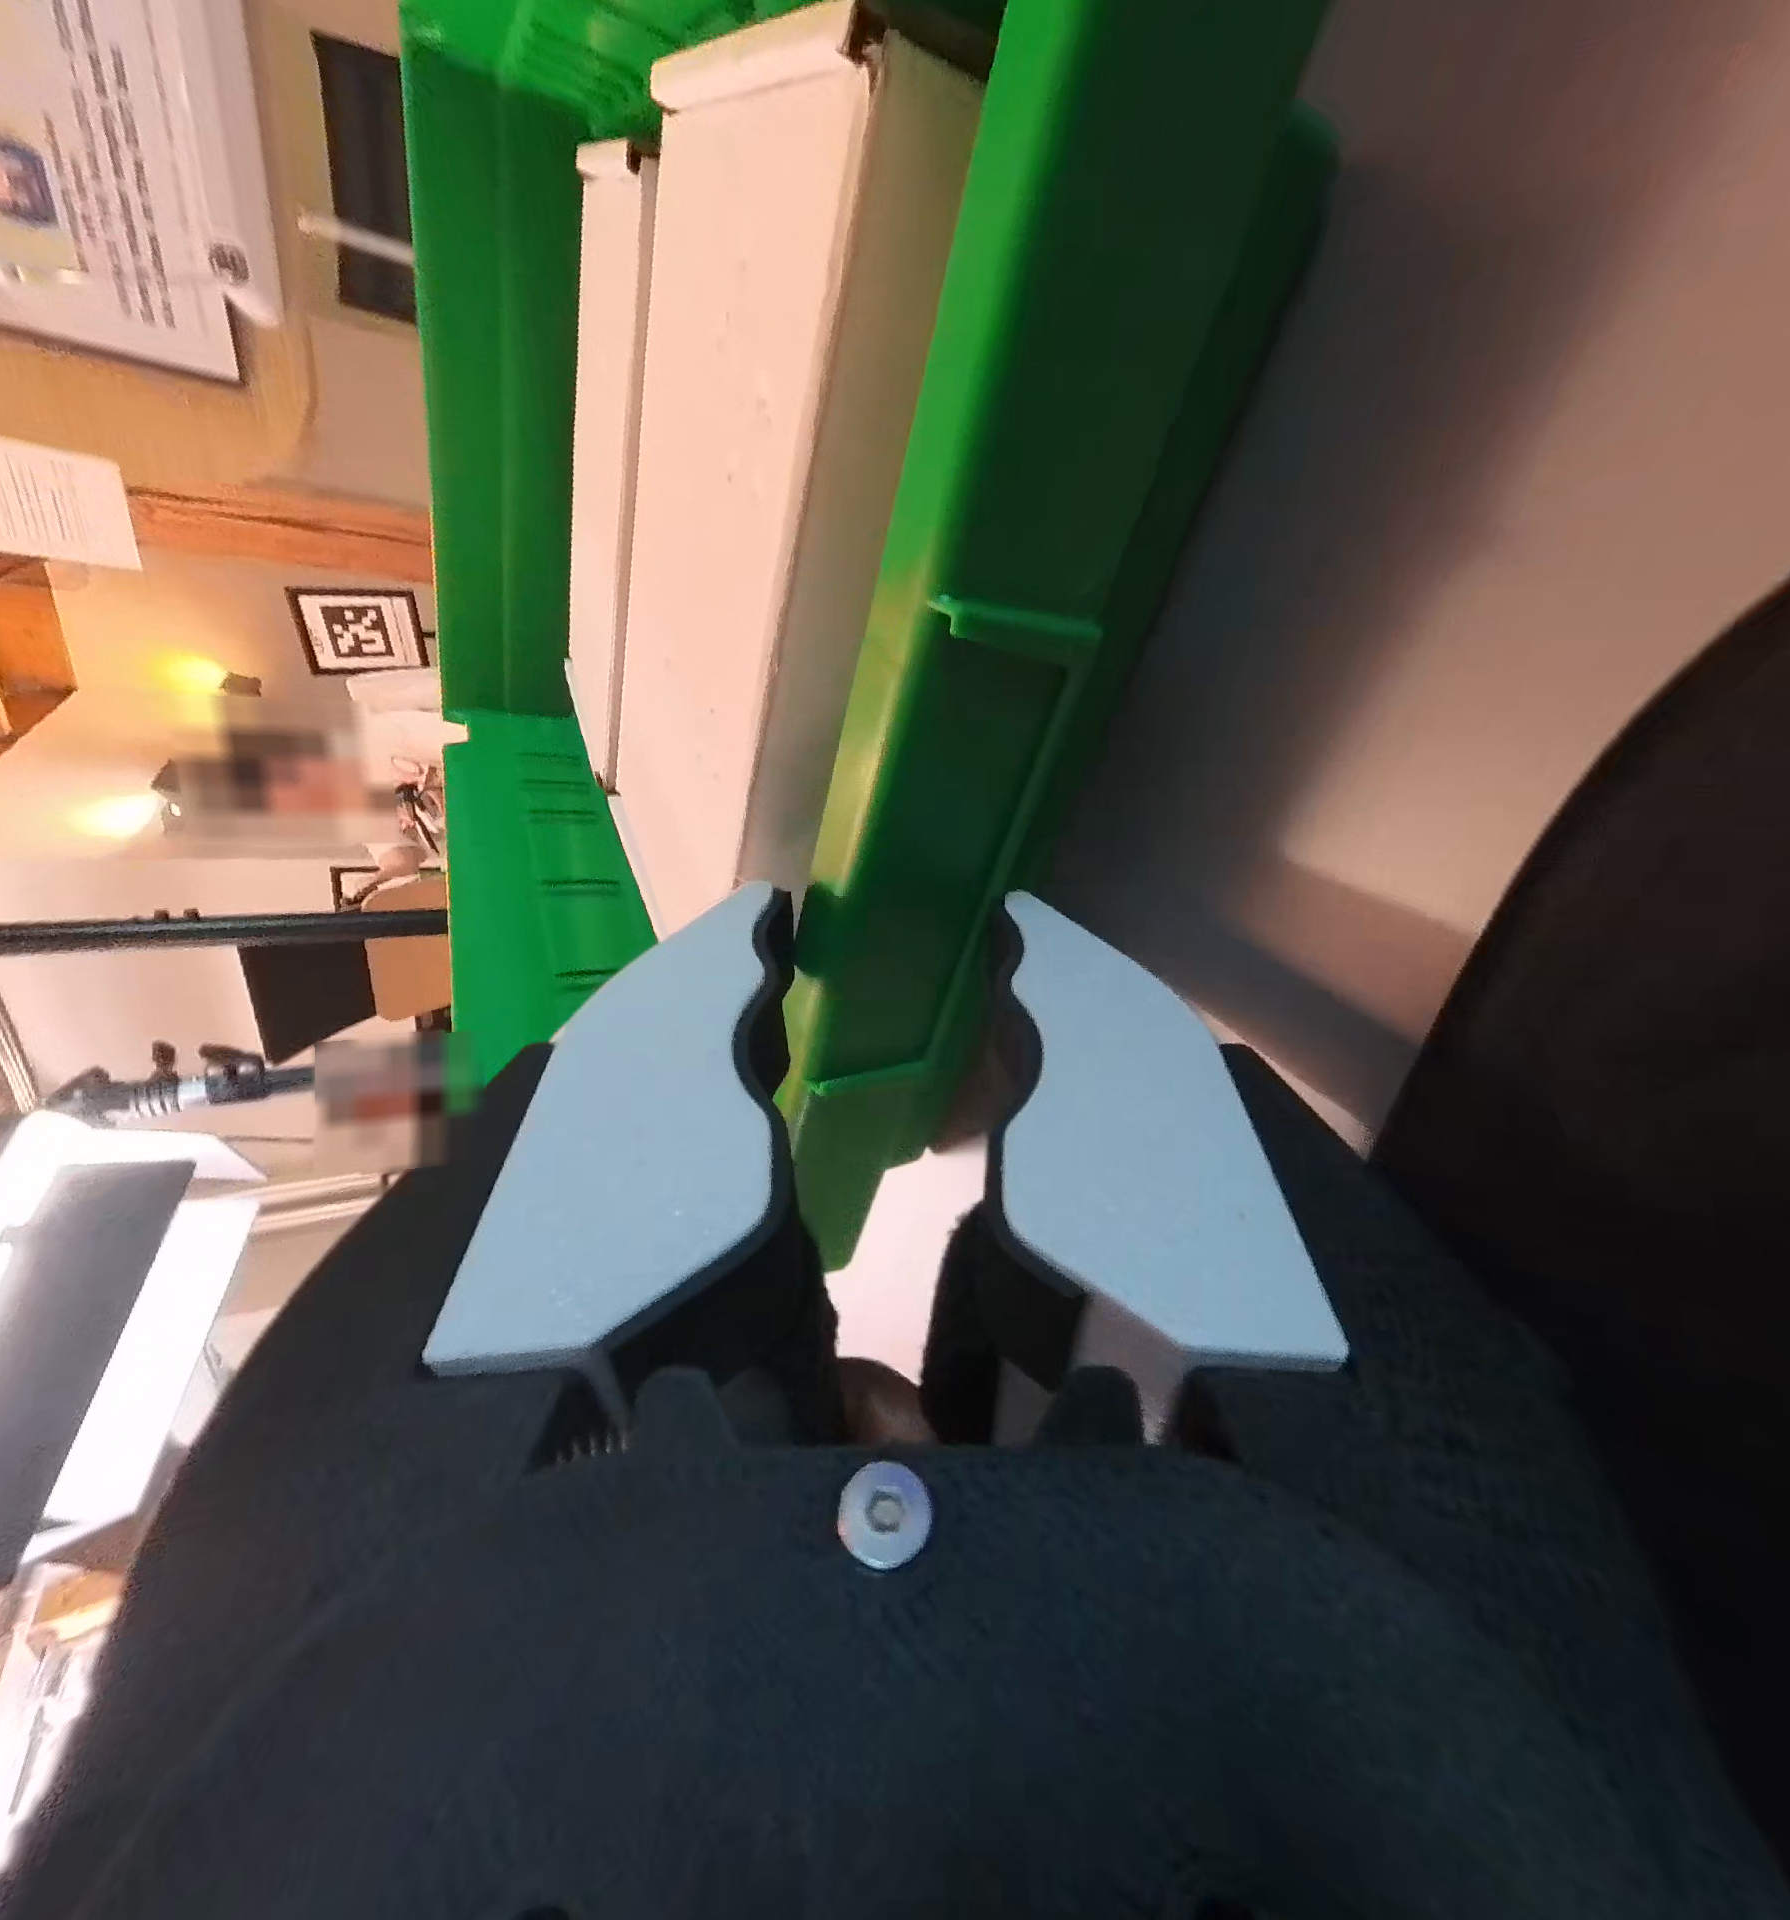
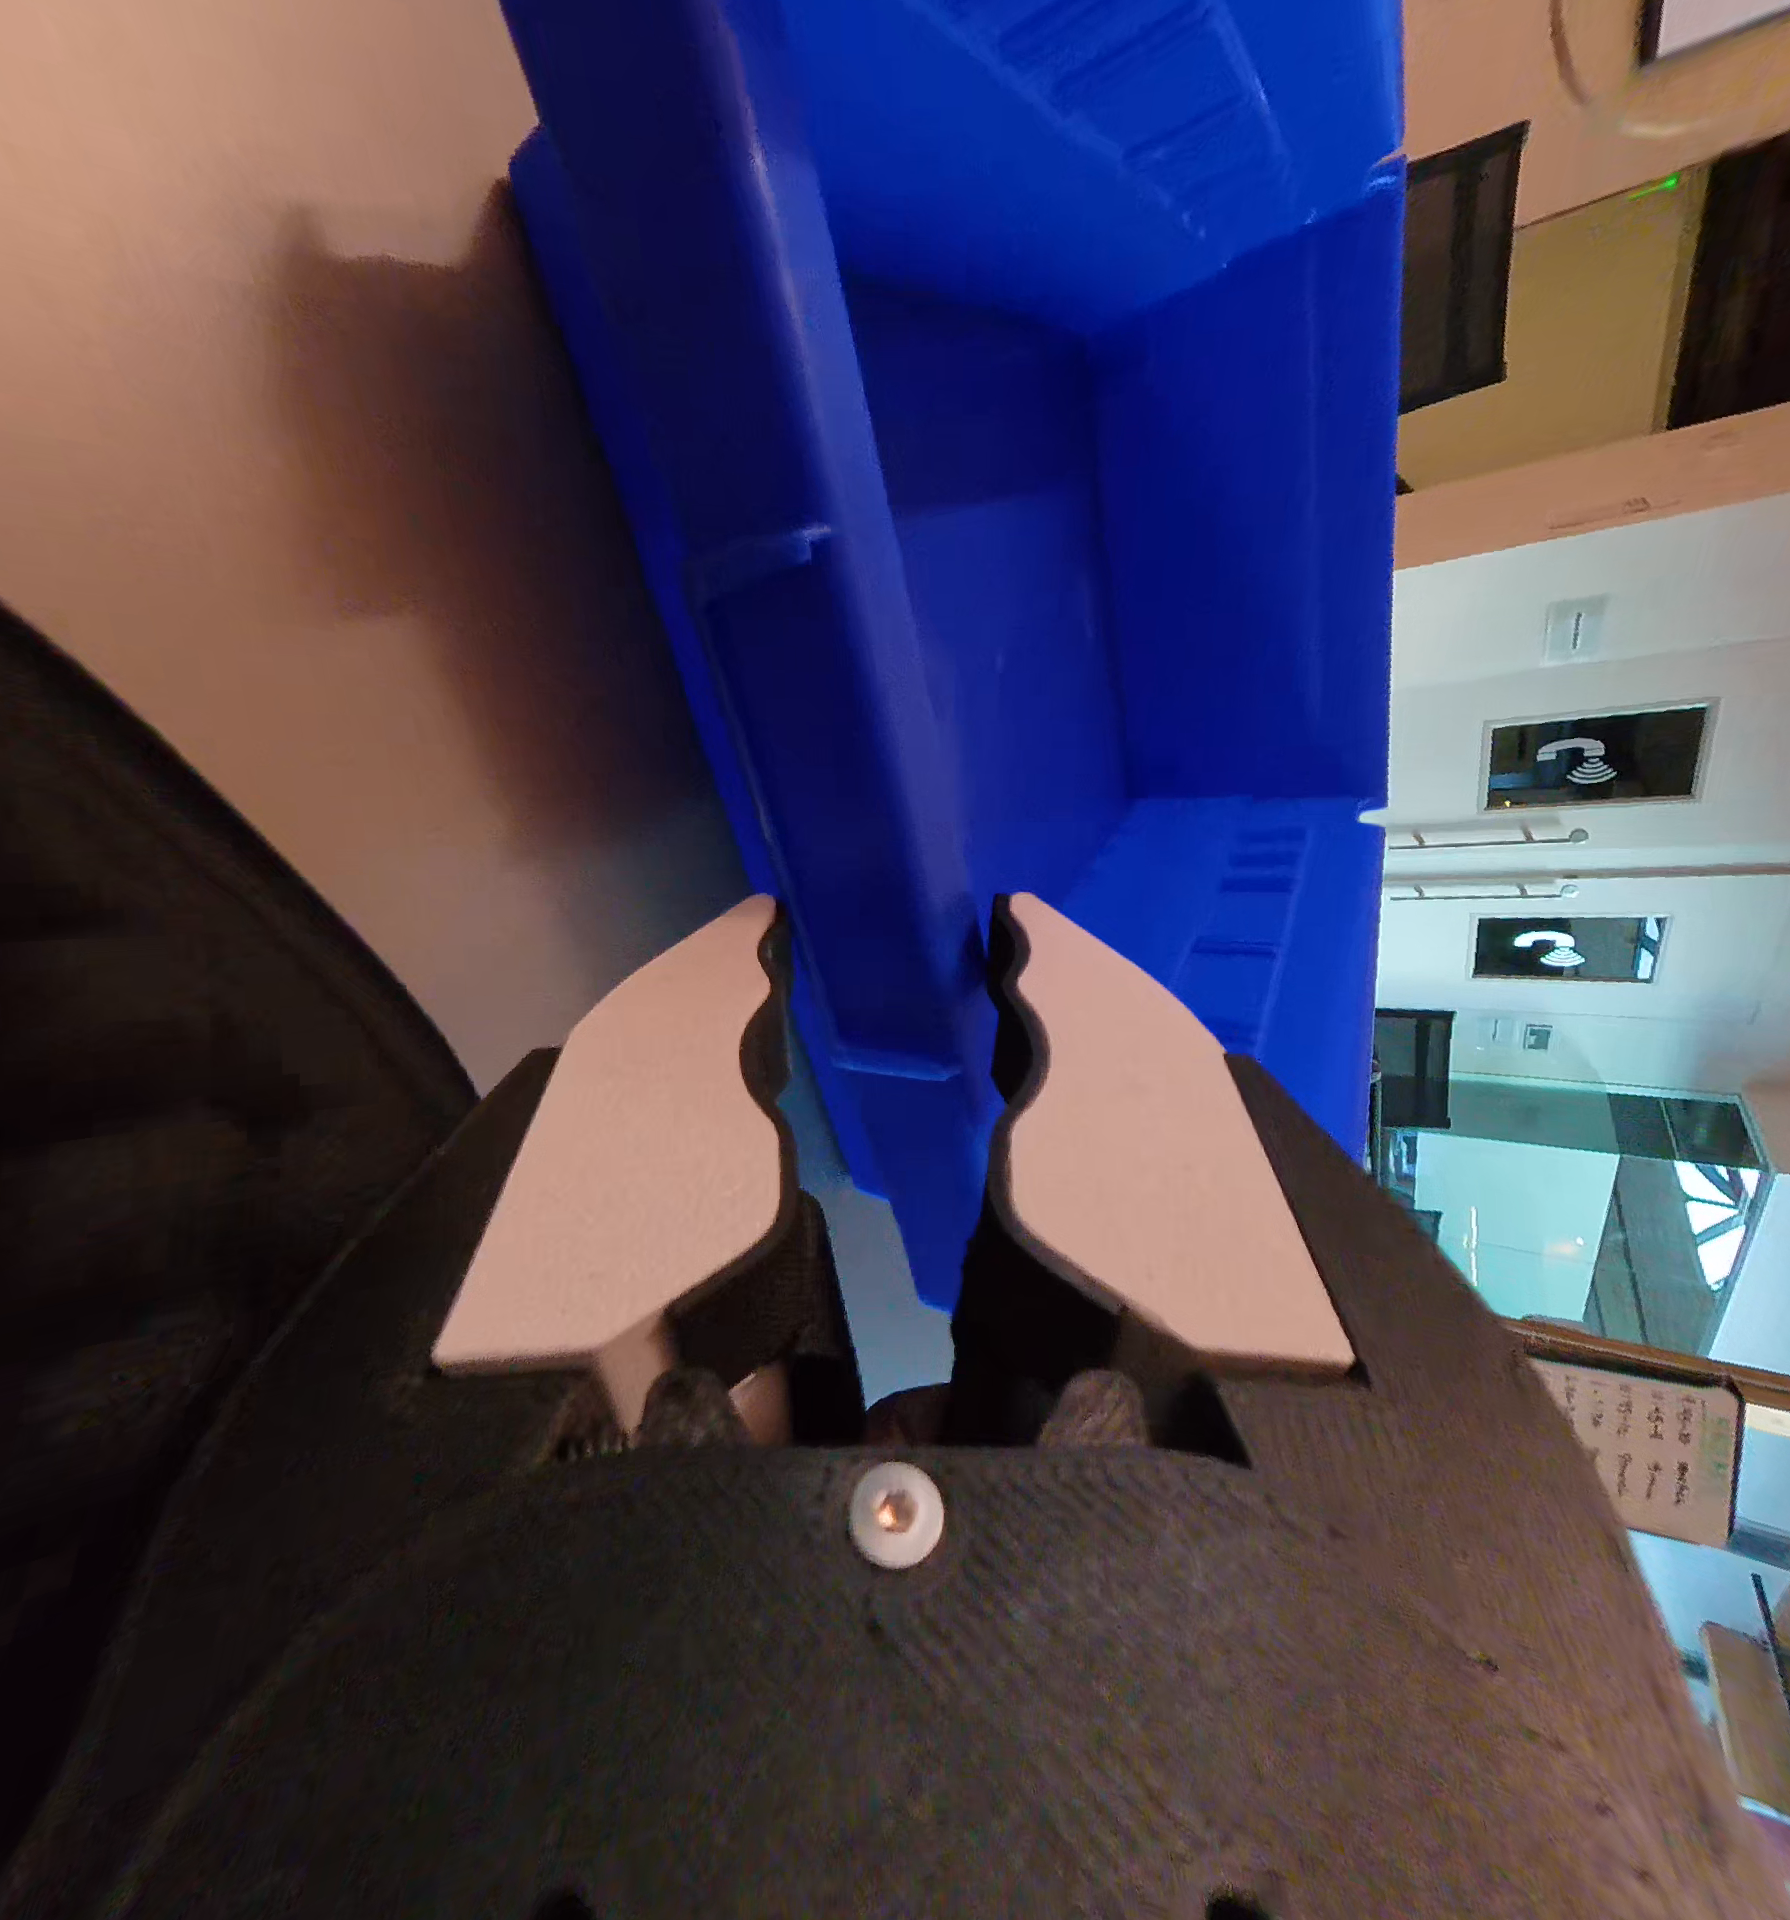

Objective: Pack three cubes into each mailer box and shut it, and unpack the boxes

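Observation:
Both views are turned on their side. A green plastic bin [image 1: 1026,416] stands on the pale table and holds several flat white mailer boxes [image 1: 745,416] on edge. My left gripper [image 1: 896,925] is shut on the near wall of the green bin, one finger inside and one outside. A blue plastic bin [image 2: 974,416] stands on the table, and the part of its inside that shows holds nothing. My right gripper [image 2: 886,920] is shut on the blue bin's near wall in the same way. No cubes show in either view.
The pale table top [image 1: 1493,520] runs beside the green bin and also beside the blue bin [image 2: 247,312]. A black curved shape [image 1: 1649,1143] fills one side of each view. Behind are a dark tripod pole [image 1: 195,930], wall posters and glass partitions [image 2: 1597,1195]. There is about 45 centimetres between the tips of the two grippers.

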